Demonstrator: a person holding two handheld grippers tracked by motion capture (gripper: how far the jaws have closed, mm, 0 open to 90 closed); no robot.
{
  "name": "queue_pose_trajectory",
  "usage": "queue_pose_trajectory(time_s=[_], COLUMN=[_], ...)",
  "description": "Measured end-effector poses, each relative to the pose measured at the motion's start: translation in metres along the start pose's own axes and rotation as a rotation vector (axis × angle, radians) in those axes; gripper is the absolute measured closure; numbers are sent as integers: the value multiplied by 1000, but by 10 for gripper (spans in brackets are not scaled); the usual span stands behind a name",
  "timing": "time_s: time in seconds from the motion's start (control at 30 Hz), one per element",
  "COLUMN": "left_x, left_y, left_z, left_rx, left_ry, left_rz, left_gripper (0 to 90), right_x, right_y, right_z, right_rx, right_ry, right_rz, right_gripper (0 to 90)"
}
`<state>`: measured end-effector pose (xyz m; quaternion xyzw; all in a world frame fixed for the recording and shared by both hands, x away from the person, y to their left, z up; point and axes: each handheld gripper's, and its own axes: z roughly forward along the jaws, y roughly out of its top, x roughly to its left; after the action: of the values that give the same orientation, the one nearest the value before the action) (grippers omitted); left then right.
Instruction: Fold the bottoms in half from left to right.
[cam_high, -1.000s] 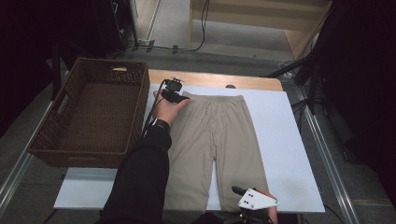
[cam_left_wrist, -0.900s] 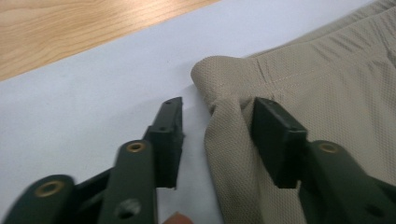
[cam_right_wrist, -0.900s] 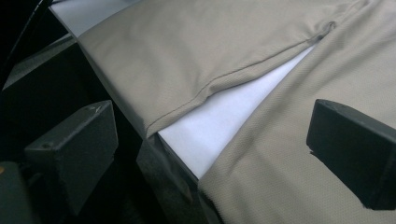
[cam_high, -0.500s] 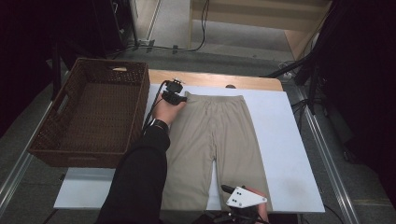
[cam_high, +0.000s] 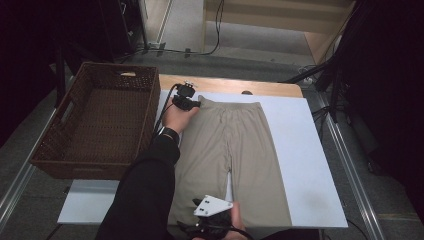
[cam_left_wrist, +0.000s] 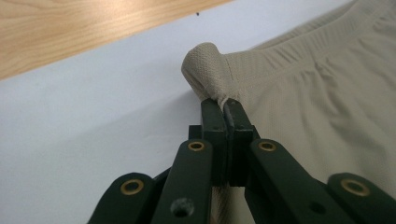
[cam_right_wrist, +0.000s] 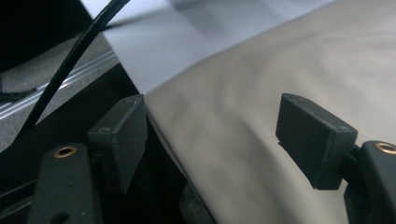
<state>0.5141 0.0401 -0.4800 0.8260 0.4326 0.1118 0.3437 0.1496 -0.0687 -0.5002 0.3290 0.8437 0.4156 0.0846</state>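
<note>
While the beige trousers (cam_high: 232, 160) lie flat on the white sheet (cam_high: 305, 145) beside the wicker basket (cam_high: 100, 120), the left gripper (cam_left_wrist: 223, 106) is clamped on a waistband corner. Over the near hem, the right gripper (cam_right_wrist: 210, 135) has been closing, its pads apart and not pressing the cloth.

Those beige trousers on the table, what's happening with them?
A person is working on the beige trousers, which lie flat on a white sheet, with a gripper in each hand. The left gripper has pinched a corner of the waistband. The right gripper, jaws apart and just now closing, is over a leg hem at the near edge. A wicker basket sits alongside.
</note>
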Motion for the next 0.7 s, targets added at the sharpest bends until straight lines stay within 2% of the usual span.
queue_pose_trajectory(time_s=[0.1, 0.13, 0.17, 0.23, 0.3, 0.33, 0.37, 0.4, 0.47, 0.5, 0.57, 0.6, 0.63, 0.7], left_x=[0, 1, 2, 2, 2, 3, 3, 3, 4, 4, 5, 5, 5, 5], left_y=[0, 0, -1, -3, -4, -5, -5, -6, -6, -7, -7, -7, -7, -7], left_z=[-3, -3, -3, -2, -2, -2, -2, -2, -2, -2, -2, -3, -3, -4], left_rx=[-4, -4, -1, 3, 5, 2, 2, 4, 6, 6, 7, 7, 6, 5], left_ry=[-6, -9, -10, -12, -12, -16, -18, -16, -17, -17, -16, -13, -9, -6], left_rz=[2, 1, -1, -4, -5, -7, -8, -7, -11, -11, -9, -10, -10, -9], left_gripper=[895, 895, 895, 894, 894, 894, 894, 894, 894, 894, 894, 894, 894, 894], right_x=[10, 12, 14, 18, 21, 25, 26, 26, 29, 31, 31, 32, 31, 27], right_y=[5, 6, 7, 10, 12, 12, 13, 13, 13, 14, 15, 16, 16, 15], right_z=[16, 20, 25, 35, 44, 47, 50, 50, 53, 54, 54, 53, 53, 50], right_rx=[19, 22, 25, 24, 43, 29, 30, 38, 42, 34, 48, 52, 53, 46], right_ry=[0, -22, -42, -52, -79, -90, -115, -120, -142, -155, -161, -154, -167, -169], right_rz=[-17, -20, -15, 10, -3, 29, 5, -21, -36, -9, -5, 13, -1, 8], right_gripper=[233, 233, 233, 224, 204, 196, 196, 195, 196, 202, 217, 232, 262, 372])
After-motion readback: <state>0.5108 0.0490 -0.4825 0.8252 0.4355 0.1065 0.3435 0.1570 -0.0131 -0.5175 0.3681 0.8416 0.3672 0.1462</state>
